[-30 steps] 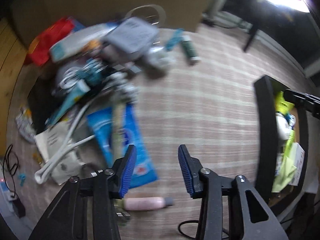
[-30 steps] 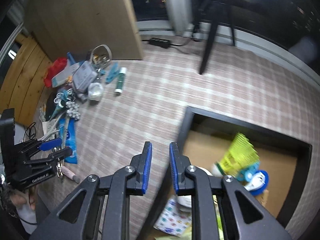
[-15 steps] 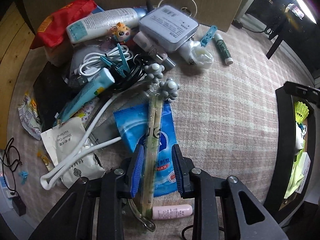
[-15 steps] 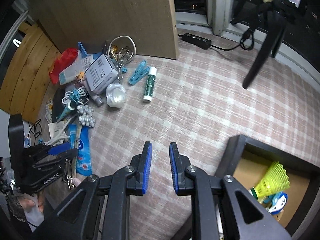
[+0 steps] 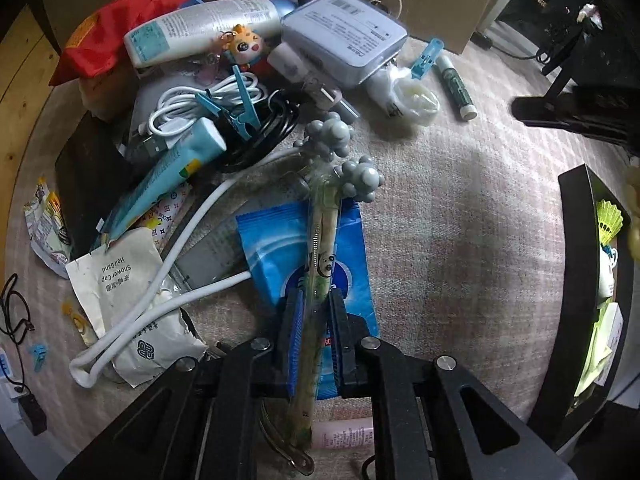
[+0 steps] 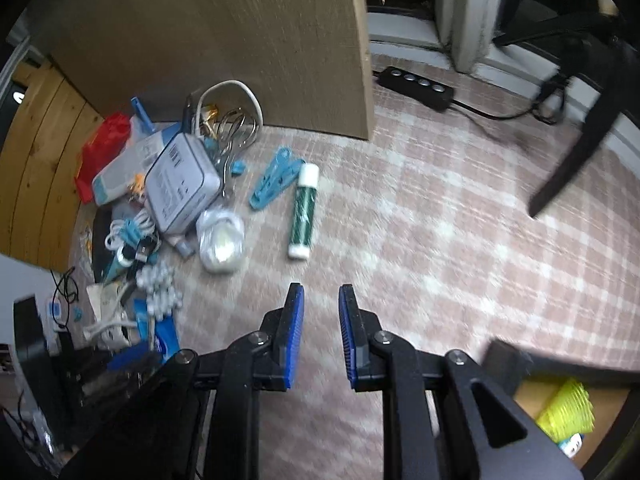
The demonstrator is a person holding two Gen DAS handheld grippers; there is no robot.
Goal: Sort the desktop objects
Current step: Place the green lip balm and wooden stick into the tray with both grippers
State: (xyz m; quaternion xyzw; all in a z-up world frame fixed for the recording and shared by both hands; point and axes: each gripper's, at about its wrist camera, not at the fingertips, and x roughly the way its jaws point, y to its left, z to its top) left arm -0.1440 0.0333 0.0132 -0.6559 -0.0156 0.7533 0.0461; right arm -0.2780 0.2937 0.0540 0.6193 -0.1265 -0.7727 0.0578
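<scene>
While L gripper (image 5: 314,332) just closed | pinches slim clear-wrapped massager (image 5: 320,256)

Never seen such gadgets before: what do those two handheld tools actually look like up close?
Both look alike: the left tool and right tool have matte black angular plastic linkage arms with silver round pivot bolts, triangular cut-outs, and two flat fingers faced with ribbed bright blue pads.

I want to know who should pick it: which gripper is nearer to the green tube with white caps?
Right. The right gripper hovers just short of the green tube, empty. The left gripper is across the pile, closing around a massage stick.
</scene>
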